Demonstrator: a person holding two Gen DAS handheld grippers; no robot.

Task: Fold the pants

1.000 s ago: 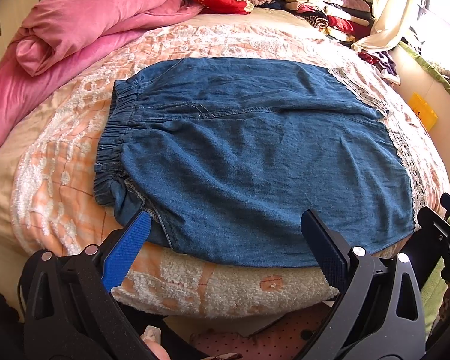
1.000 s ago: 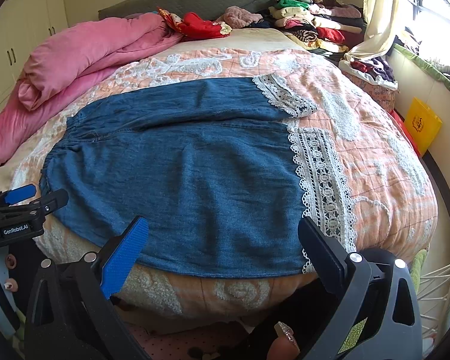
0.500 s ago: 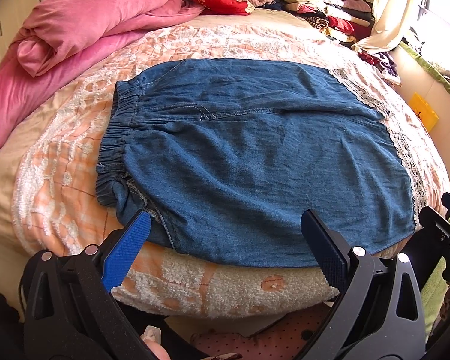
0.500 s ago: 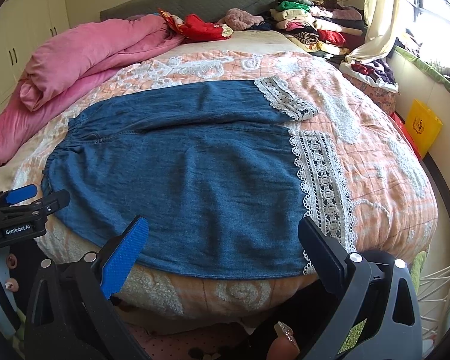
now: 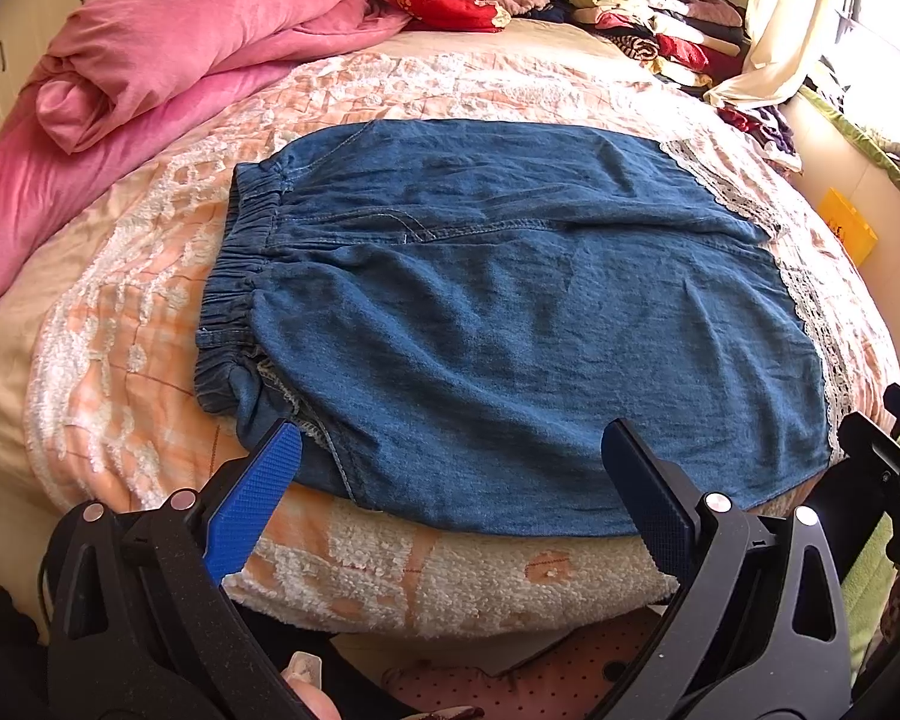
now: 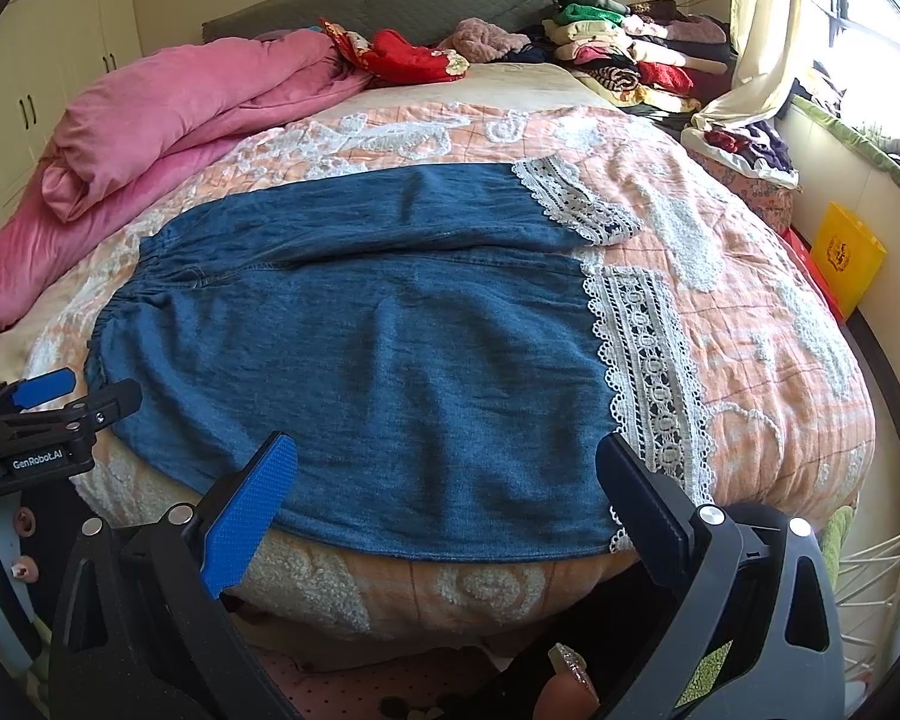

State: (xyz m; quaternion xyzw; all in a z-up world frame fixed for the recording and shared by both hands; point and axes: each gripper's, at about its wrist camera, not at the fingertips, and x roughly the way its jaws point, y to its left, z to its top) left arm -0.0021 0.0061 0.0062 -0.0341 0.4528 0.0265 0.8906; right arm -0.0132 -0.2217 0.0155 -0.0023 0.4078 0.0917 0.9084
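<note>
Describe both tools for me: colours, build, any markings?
The left tool and the right tool look alike: matte black plastic frames with triangular cutouts and silver rivets, each with one textured bright blue finger pad and one dark pad. Seen from the right camera, the left tool's side carries white "GenRobot.AI" lettering.

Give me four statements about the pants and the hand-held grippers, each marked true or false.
1. The pants lie spread flat on the bed. True.
2. The left hand-held gripper is shut on the waistband. False: it is open and holds nothing.
3. The hems have white lace. True.
4. The right hand-held gripper grips the lace. False: it is open, holding nothing.
</note>
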